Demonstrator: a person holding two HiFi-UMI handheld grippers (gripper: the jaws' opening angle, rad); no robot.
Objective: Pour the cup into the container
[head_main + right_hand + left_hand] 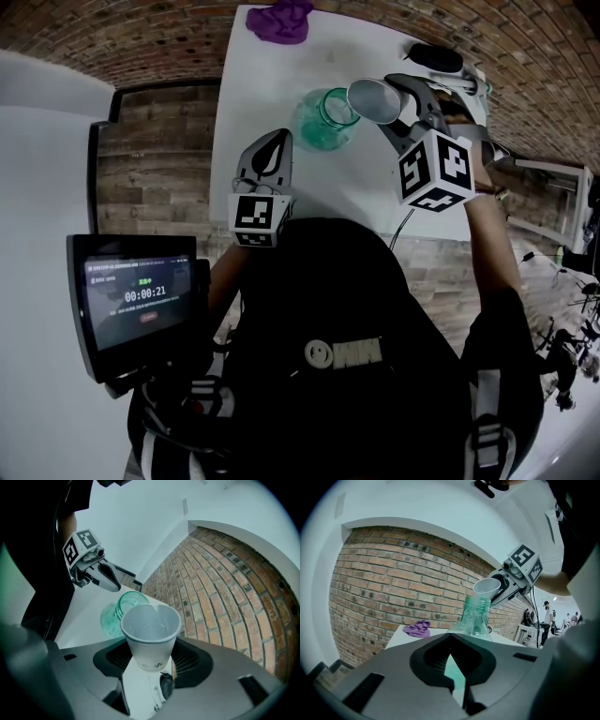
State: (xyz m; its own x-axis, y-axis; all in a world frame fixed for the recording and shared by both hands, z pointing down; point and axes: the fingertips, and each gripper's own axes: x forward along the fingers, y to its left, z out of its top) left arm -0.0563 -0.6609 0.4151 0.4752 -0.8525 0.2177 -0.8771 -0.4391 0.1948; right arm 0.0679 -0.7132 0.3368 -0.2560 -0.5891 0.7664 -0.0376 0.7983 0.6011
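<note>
A green glass jar (324, 120) stands on the white table (267, 80). My right gripper (382, 97) is shut on a white paper cup (372, 100) and holds it tipped, with its rim just over the jar's mouth. In the right gripper view the cup (150, 629) sits between the jaws, its inside pale, and the jar (123, 608) is just beyond it. In the left gripper view the cup (486, 588) leans over the jar (476, 617). My left gripper (278, 141) hovers near the jar's left, jaws together with nothing between them.
A crumpled purple cloth (281, 21) lies at the table's far edge. A dark oval object (434, 58) rests at the far right corner. A small screen (139, 300) showing a timer stands at the left, off the table. Brick floor surrounds the table.
</note>
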